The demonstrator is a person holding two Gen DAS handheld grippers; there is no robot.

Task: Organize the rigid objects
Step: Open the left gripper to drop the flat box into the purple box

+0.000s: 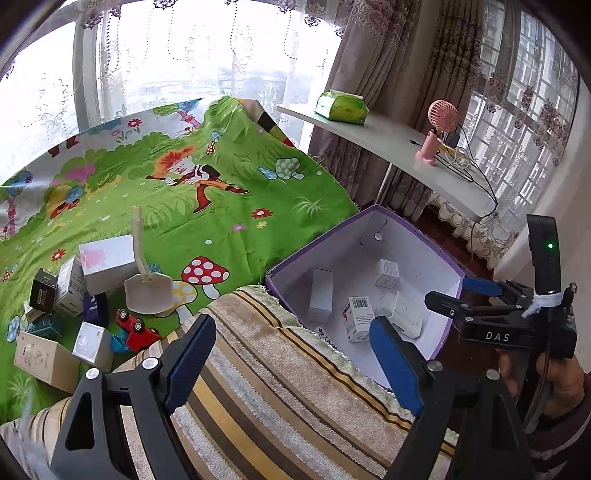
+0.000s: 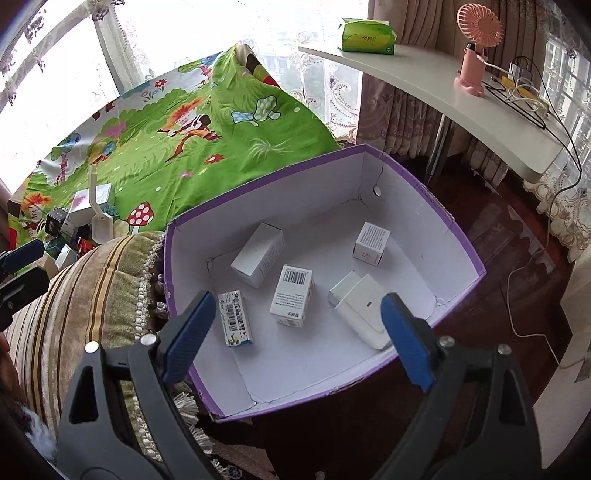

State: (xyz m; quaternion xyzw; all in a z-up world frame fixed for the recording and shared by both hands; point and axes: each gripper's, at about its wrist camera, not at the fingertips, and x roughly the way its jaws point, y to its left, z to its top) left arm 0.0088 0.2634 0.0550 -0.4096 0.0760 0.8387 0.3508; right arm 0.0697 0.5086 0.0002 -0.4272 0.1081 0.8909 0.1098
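Note:
A purple box with white inside walls [image 2: 424,192] stands open on the floor, also visible in the left wrist view as the purple box [image 1: 406,236]. Several small cartons lie in it: a barcode carton [image 2: 291,295], a plain white one [image 2: 258,258], a narrow printed one [image 2: 235,317], a small cube [image 2: 371,243] and a flat white case [image 2: 364,314]. My right gripper [image 2: 297,314] hovers open over them, holding nothing. My left gripper [image 1: 291,343] is open and empty above a striped cushion [image 1: 280,387]. More cartons [image 1: 107,262], a red toy car [image 1: 136,328] and a white scoop [image 1: 147,291] lie on the green sheet.
The green cartoon sheet [image 1: 229,206] covers the surface left of the box. A white shelf [image 2: 424,70] at the back right carries a green tissue pack [image 2: 367,35], a pink fan [image 2: 474,48] and cables. Curtains and dark wooden floor [image 2: 498,236] lie beyond.

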